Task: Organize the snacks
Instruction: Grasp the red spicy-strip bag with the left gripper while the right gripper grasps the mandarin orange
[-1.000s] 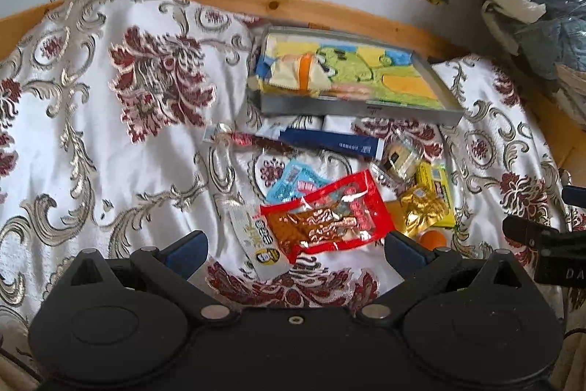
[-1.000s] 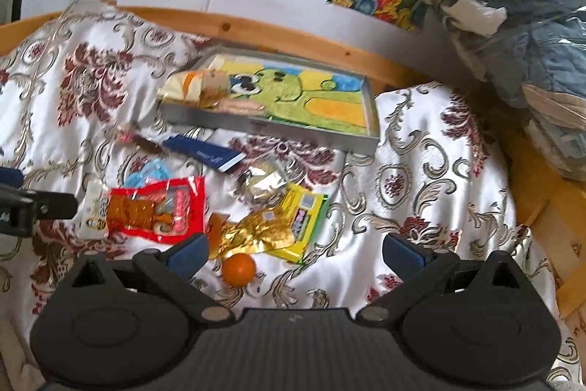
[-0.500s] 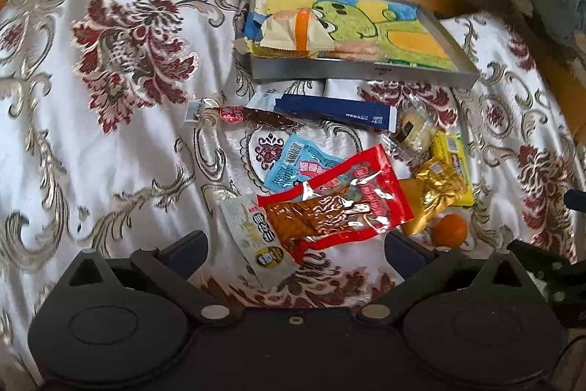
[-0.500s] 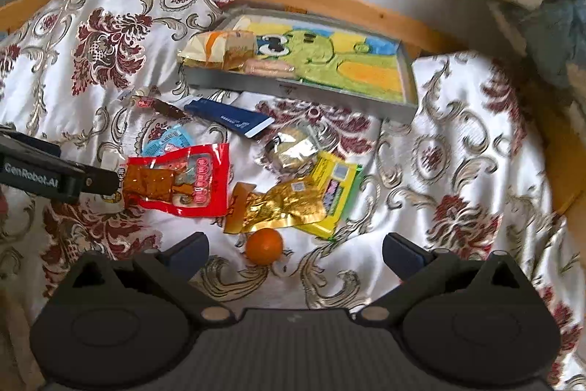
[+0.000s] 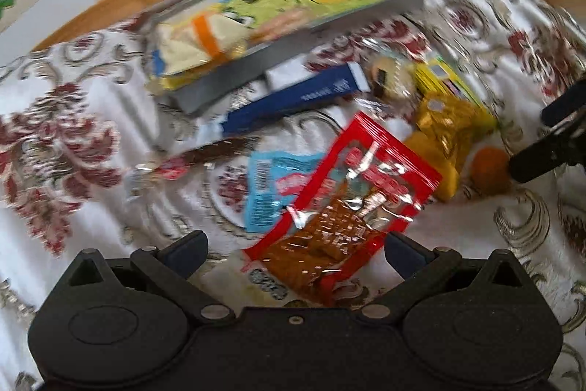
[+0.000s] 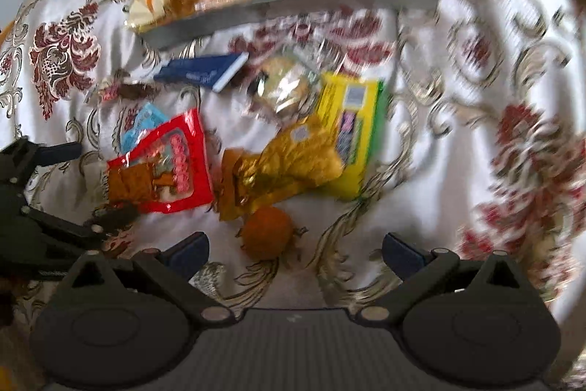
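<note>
Printing on every wrapper blurred — unreadable. Red packet [image 5: 344, 204] glossy, with brown contents, at twelve o'clock of left gripper [image 5: 295, 250], fingers spread wide. Right gripper [image 6: 295, 250] likewise agape — small orange ball [image 6: 267, 231] between.

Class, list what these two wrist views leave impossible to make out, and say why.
- Print on the red packet: left wrist view, motion blur.
- White packet: mostly under the red packet.
- Tray contents: right wrist view, smeared.
- Right gripper: left wrist view, cut by the edge.
</note>
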A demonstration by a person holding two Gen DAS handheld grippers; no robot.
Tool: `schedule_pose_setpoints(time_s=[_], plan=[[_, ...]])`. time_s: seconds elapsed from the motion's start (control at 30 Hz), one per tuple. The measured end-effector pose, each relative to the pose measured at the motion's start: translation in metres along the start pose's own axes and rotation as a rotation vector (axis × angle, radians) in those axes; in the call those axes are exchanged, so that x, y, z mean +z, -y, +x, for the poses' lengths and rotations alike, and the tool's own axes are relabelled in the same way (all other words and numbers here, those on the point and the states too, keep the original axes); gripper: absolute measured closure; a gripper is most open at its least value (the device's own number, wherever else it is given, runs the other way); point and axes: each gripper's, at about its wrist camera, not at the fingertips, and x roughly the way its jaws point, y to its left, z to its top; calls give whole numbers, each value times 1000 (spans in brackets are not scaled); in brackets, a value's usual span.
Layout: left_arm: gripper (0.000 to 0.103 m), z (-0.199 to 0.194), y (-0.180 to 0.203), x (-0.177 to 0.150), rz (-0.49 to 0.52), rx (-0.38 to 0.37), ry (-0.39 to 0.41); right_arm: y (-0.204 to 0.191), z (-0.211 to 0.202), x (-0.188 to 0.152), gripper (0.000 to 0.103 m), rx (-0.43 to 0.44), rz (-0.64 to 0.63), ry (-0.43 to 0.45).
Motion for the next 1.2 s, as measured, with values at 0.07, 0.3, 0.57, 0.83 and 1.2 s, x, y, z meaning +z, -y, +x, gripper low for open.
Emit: schedule_pose_setpoints(time_s=[0.07, 0.3, 0.57, 0.83, 1.2], plan=[[1, 6, 2, -1, 24, -18, 0, 2, 8, 0, 1, 32, 33, -27], [1, 25, 11, 2, 146, 19, -25, -1, 21, 3, 5, 33, 60, -25], [22, 24, 6, 5, 113, -49, -39, -11, 24, 1, 25, 29, 8, 16], [35, 18, 8, 8, 122, -52, -33, -15, 26, -1, 57, 54, -13, 17], [24, 21, 13, 4, 167, -59, -43, -19, 25, -3, 67, 71, -33, 28]])
